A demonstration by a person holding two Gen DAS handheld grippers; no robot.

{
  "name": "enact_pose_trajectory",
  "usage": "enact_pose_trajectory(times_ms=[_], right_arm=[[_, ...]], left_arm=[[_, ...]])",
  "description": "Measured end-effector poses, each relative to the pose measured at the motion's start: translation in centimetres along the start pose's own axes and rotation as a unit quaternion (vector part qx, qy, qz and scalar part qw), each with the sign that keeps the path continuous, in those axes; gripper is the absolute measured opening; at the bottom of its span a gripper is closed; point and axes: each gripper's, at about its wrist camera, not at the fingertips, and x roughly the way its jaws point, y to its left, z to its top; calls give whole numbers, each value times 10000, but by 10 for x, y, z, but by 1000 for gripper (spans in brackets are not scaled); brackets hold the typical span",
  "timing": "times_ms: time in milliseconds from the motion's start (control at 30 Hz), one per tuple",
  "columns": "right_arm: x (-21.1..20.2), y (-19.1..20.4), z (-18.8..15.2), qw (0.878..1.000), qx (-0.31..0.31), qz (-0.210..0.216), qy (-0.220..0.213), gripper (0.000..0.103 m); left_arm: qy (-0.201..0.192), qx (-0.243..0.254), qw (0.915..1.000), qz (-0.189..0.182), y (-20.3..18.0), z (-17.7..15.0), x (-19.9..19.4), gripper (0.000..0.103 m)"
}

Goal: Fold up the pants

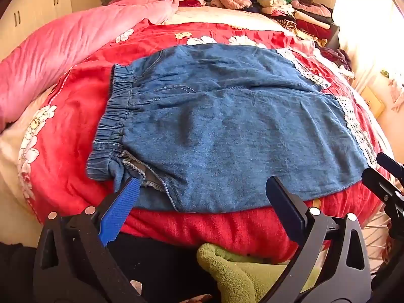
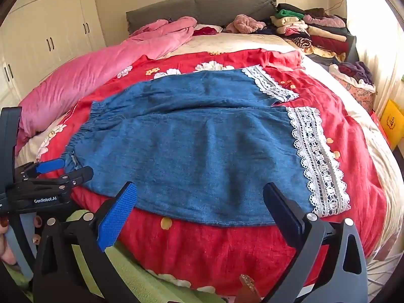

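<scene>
Two views show the same bed. From the left wrist, the blue denim pants (image 1: pixel 227 126) lie spread flat on a red blanket with white flowers (image 1: pixel 75 116). The stretchy waistband (image 1: pixel 113 116) is on the left side and the white lace cuffs (image 1: pixel 353 123) are on the right. The left gripper (image 1: pixel 202 194) is spread wide and holds nothing. Its blue fingertip (image 1: pixel 126 197) sits right at the near corner of the waistband, but I cannot tell if it touches the cloth. Its black finger (image 1: pixel 282 202) hangs over the near edge of the pants. A bit of the right gripper (image 1: pixel 386 176) peeks in at the right edge. A pink quilt (image 1: pixel 63 58) lies along the left side of the bed. A pile of folded clothes (image 1: pixel 298 12) sits at the far right corner. Something green and fluffy (image 1: pixel 232 267) shows at the bottom.

From the right wrist, the pants (image 2: pixel 202 139) lie the same way, with two lace cuffs (image 2: pixel 320 161) on the right. The right gripper (image 2: pixel 202 197) is also spread wide and empty, above the near edge of the near leg. The left gripper (image 2: pixel 63 169) is at the left by the waistband corner, jaws apart. A person's fingers (image 2: pixel 7 250) show at the far left edge. White wardrobe doors (image 2: pixel 50 32) stand behind the pink quilt (image 2: pixel 88 70). A grey headboard (image 2: pixel 202 7) is at the far end of the bed.
</scene>
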Motion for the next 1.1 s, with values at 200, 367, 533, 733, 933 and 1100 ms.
enact_pose_trajectory(times_ms=[200, 367, 533, 733, 933, 1100], right_arm=[[-3, 3, 1, 10000, -31, 22, -39, 99], [-2, 2, 1, 10000, -58, -6, -79, 99], [-3, 5, 1, 9999, -93, -49, -54, 99], [-2, 6, 0, 9999, -109, -54, -43, 99], [-3, 7, -1, 9999, -120, -49, -24, 99], [-3, 7, -1, 9999, -124, -50, -11, 99]], left_arm=[[-27, 38, 10000, 0, 1, 2, 0, 94], [-56, 7, 10000, -5, 3, 3, -4, 94], [-91, 16, 10000, 11, 5, 4, -6, 94], [-107, 16, 9999, 13, 3, 4, -7, 94], [-117, 16, 9999, 8, 5, 4, -9, 94], [-124, 19, 9999, 15, 5, 4, -9, 94]])
